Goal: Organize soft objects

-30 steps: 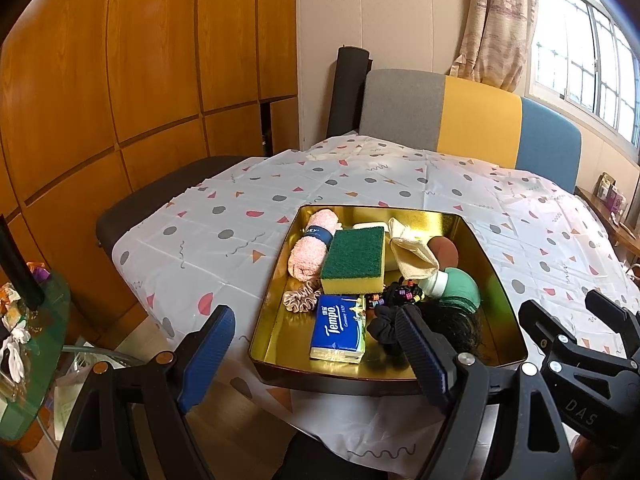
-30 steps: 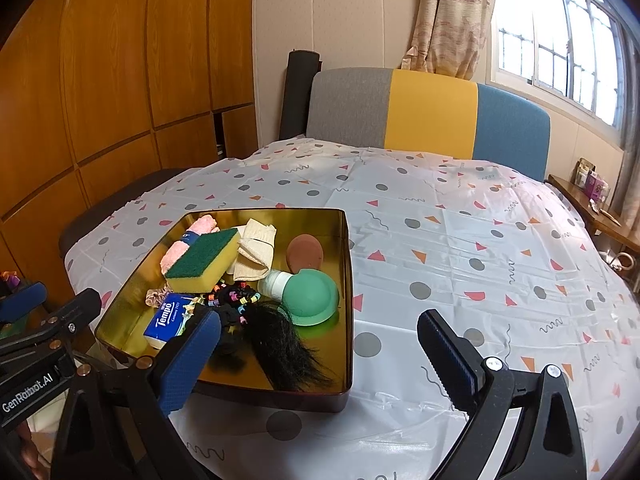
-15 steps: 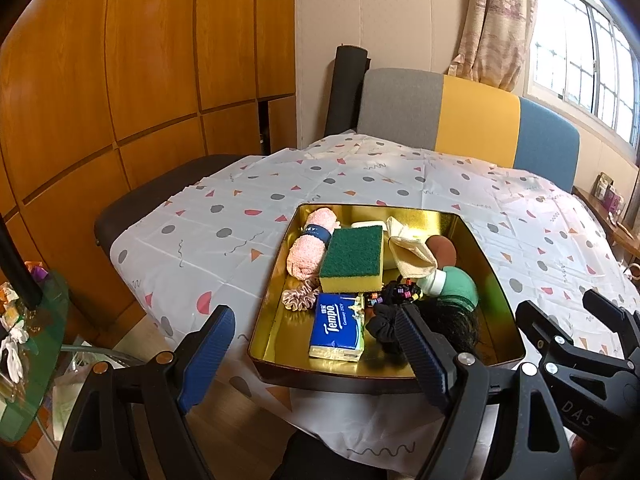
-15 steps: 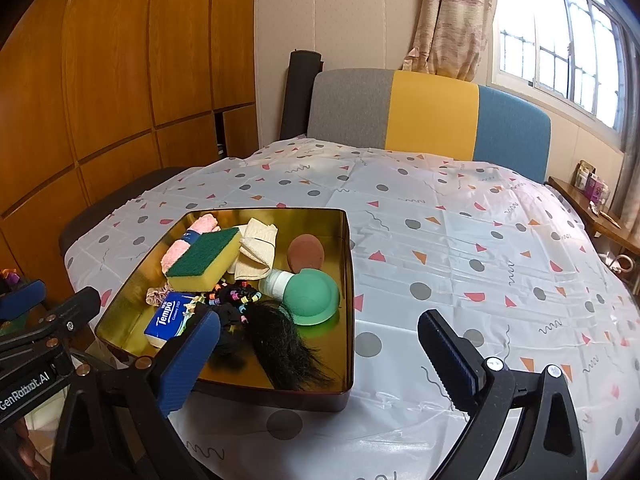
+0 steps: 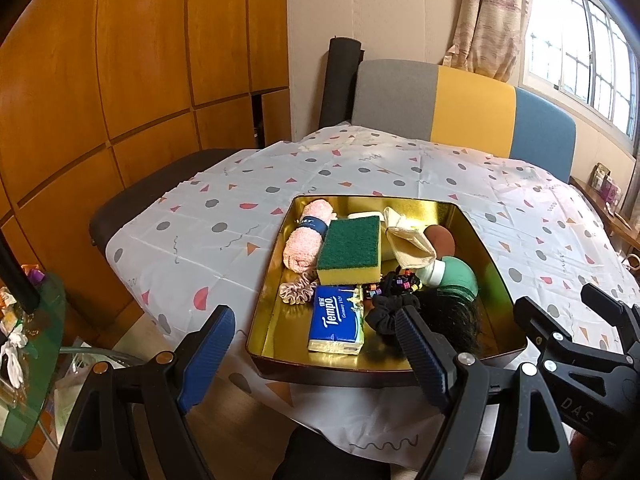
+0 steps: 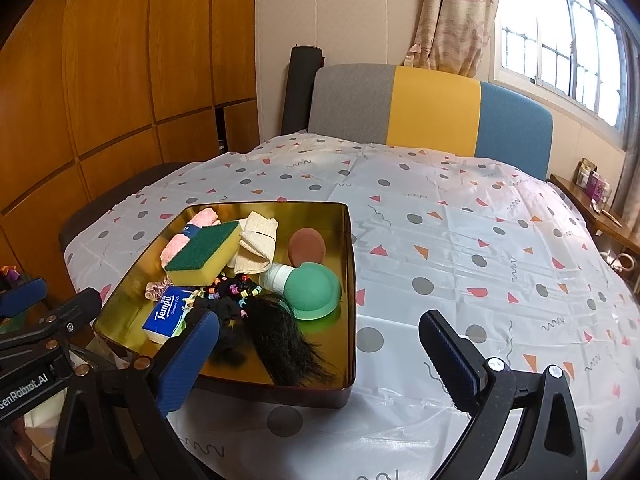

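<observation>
A gold tin tray sits near the table's front edge. It holds a green-and-yellow sponge, a pink rolled towel, a cream cloth, a blue Tempo tissue pack, a black hair piece, beaded hair ties, a brown puff and a green dome item. My left gripper is open and empty, before the tray's near edge. My right gripper is open and empty, over the tray's near right corner.
A white patterned tablecloth covers the table. A grey, yellow and blue chair back stands behind it. Wooden wall panels are at the left. A glass side table with small items is low at the left.
Both grippers have drifted slightly; the tray and its contents have not moved. Both jaws stay open.
</observation>
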